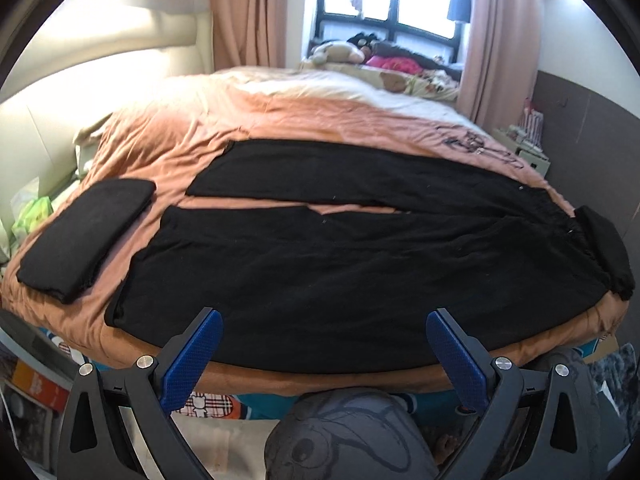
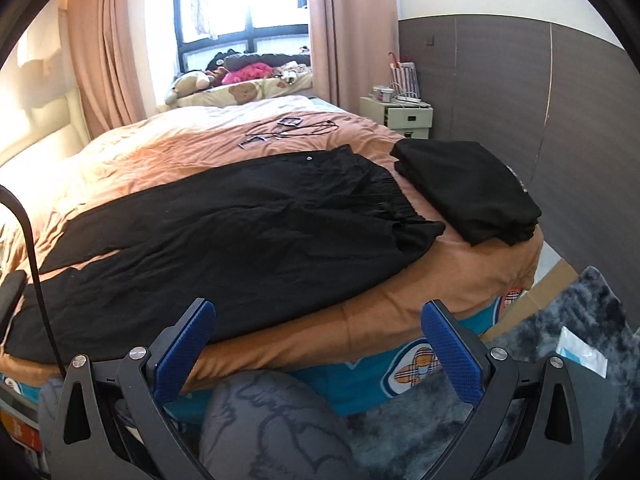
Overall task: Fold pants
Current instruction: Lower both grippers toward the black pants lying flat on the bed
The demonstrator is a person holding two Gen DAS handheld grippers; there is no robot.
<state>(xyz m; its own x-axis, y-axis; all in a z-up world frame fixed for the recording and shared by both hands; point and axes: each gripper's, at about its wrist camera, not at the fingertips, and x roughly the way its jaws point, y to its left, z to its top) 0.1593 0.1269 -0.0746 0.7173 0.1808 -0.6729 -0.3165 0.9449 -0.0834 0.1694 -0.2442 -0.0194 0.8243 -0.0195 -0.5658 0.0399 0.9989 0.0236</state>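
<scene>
Pants point(image 1: 340, 264) between two, seemingly folded, black stacks point(image 1: 86, 236)

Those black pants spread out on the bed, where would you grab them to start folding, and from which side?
Probably the near leg's outer edge of the pants, which lies flat along the bed's front edge, straight ahead of both open grippers, left gripper and right gripper. Come from the front, one near the cuff, one near the waistband, then lift that leg over onto the far one.

Home bedroom: bed point(image 1: 280, 128), curtains point(image 1: 248, 12), nightstand point(image 2: 404, 116).
</scene>
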